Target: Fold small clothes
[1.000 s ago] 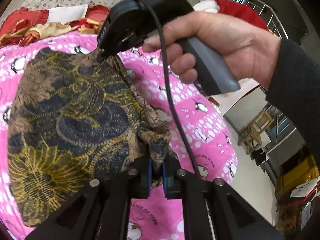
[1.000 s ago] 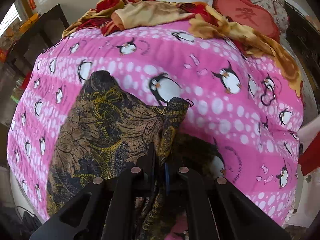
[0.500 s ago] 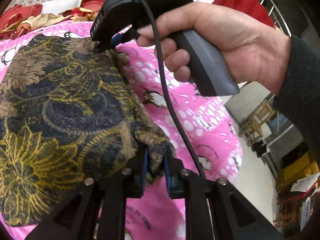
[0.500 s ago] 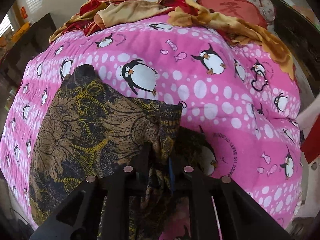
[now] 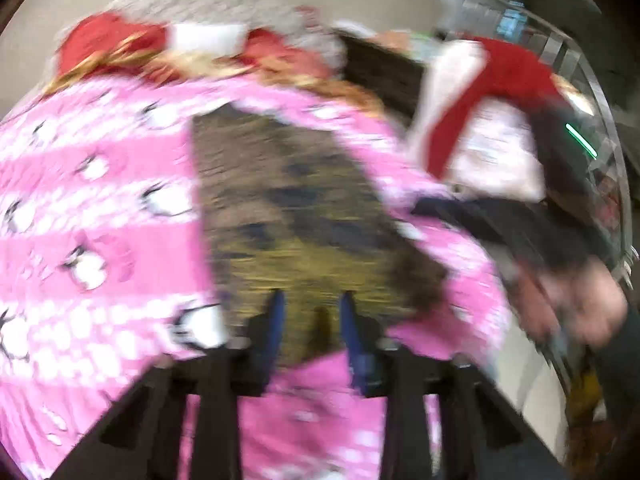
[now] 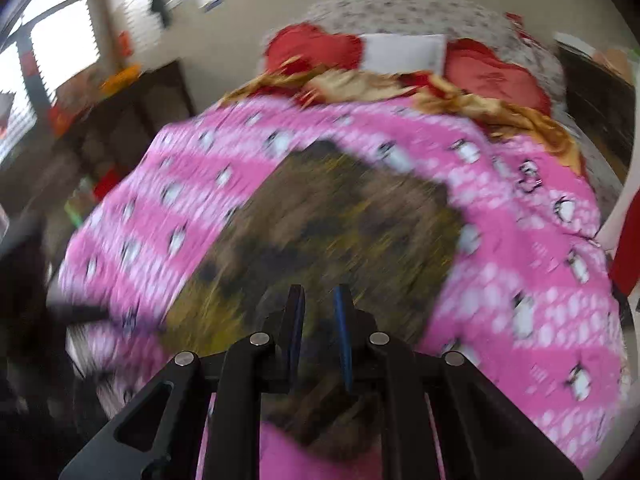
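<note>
Both pics are blurry. The brown and gold flower-print cloth (image 5: pixel 296 208) lies flat on the pink penguin blanket (image 5: pixel 92 208) on the bed, w/ red pillows (image 6: pixel 496 76) and a white pillow (image 6: pixel 404 52) at the far end. The left gripper (image 5: pixel 312 312) is wide open just over the near edge of the cloth, nothing betw. its blue pads (image 5: pixel 276 320). The right gripper (image 6: pixel 318 304) is open too, above the near part of the cloth, holding nothing. The person's right hand (image 5: pixel 576 300) shows at the right side of the left view, off the blanket's edge.
</note>
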A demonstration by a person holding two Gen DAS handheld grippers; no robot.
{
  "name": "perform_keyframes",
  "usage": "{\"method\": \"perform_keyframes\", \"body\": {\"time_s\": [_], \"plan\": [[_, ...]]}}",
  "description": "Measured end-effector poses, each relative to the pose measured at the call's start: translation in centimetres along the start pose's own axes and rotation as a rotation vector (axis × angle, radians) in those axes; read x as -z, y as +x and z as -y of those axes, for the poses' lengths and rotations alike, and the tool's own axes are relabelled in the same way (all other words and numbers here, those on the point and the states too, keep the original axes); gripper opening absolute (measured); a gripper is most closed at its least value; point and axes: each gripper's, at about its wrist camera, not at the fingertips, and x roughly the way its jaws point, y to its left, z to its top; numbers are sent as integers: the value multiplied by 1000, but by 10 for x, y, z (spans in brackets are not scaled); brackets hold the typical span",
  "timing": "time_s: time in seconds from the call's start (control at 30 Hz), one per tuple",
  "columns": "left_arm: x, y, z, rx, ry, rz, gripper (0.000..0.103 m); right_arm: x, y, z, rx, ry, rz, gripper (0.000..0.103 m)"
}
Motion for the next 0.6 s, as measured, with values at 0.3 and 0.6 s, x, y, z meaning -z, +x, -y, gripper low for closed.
{"method": "perform_keyframes", "body": {"time_s": [0.3, 0.6], "plan": [[10, 27, -3, -18, 29, -71, 2, 76, 32, 6, 76, 109, -39, 13], [-106, 55, -16, -124, -54, 66, 4, -25, 10, 21, 159, 295, 115, 15]]}}
